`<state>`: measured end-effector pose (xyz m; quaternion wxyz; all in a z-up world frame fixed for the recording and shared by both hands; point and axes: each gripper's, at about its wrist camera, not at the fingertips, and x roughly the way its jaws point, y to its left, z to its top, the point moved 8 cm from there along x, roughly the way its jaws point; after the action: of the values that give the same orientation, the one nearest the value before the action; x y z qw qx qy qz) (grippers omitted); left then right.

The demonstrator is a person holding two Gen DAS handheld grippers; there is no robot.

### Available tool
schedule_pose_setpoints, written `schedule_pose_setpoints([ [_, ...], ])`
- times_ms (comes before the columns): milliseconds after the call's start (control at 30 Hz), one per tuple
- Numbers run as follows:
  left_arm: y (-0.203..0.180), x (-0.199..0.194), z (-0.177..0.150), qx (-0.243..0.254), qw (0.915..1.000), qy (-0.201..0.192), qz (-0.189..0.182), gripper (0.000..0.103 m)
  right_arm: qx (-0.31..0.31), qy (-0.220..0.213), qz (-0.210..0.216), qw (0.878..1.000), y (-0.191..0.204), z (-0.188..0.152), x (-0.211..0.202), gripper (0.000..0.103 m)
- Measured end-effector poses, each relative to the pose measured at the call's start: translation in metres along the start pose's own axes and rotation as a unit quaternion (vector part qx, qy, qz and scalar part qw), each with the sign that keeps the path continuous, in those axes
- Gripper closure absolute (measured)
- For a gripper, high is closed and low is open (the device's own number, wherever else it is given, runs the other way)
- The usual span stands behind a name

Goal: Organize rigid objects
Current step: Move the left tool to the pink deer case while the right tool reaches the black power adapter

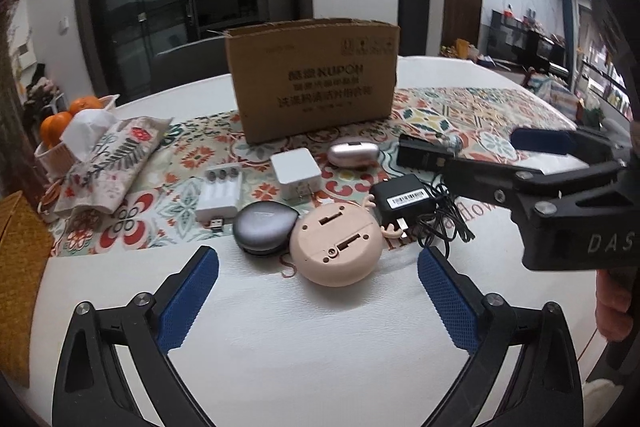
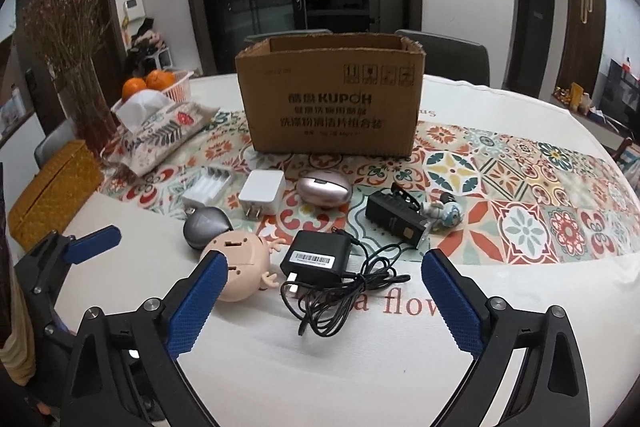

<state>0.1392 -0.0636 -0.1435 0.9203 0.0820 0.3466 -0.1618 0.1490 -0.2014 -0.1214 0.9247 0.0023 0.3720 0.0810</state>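
An open cardboard box stands mid-table; it also shows in the right wrist view. In front of it lie a white battery charger, a white plug cube, a pink oval case, a grey round case, a beige deer-shaped gadget, a black adapter with cable and a black rectangular device. My left gripper is open and empty, just short of the beige gadget. My right gripper is open and empty, just short of the adapter.
A small astronaut figurine lies right of the black device. A tissue pouch, a basket of oranges, a vase of dried flowers and a yellow woven box stand at the left. A patterned runner crosses the white table.
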Motion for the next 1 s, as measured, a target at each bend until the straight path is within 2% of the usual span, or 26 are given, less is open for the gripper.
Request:
schedule_pose_setpoints([
  [133,-0.005,0.010,-0.001,0.027,0.9996,0.008,-0.011,0.005,-0.009,0.016,0.007,1.000,0.000,0.001,0.011,0.009],
  [300,-0.006,0.021,-0.001,0.060,0.9978,0.016,-0.024,0.016,-0.025,0.043,0.011,0.999,0.003,-0.002,0.027,0.014],
  [467,-0.009,0.030,0.003,0.111,0.9926,0.019,-0.045,0.016,-0.031,0.064,0.015,0.997,0.007,-0.005,0.041,0.016],
  [667,-0.022,0.041,0.011,0.203,0.9749,0.025,-0.087,0.017,-0.036,0.087,0.021,0.995,0.013,-0.006,0.055,0.021],
  [800,-0.026,0.053,0.016,0.250,0.9615,0.032,-0.110,0.020,-0.031,0.101,0.023,0.994,0.012,-0.005,0.066,0.026],
  [900,-0.030,0.061,0.017,0.262,0.9541,0.044,-0.139,0.022,-0.020,0.114,0.019,0.993,0.009,-0.007,0.073,0.029],
  [1000,-0.032,0.067,0.014,0.280,0.9465,0.056,-0.151,0.024,-0.011,0.123,0.021,0.992,0.009,-0.007,0.078,0.032],
])
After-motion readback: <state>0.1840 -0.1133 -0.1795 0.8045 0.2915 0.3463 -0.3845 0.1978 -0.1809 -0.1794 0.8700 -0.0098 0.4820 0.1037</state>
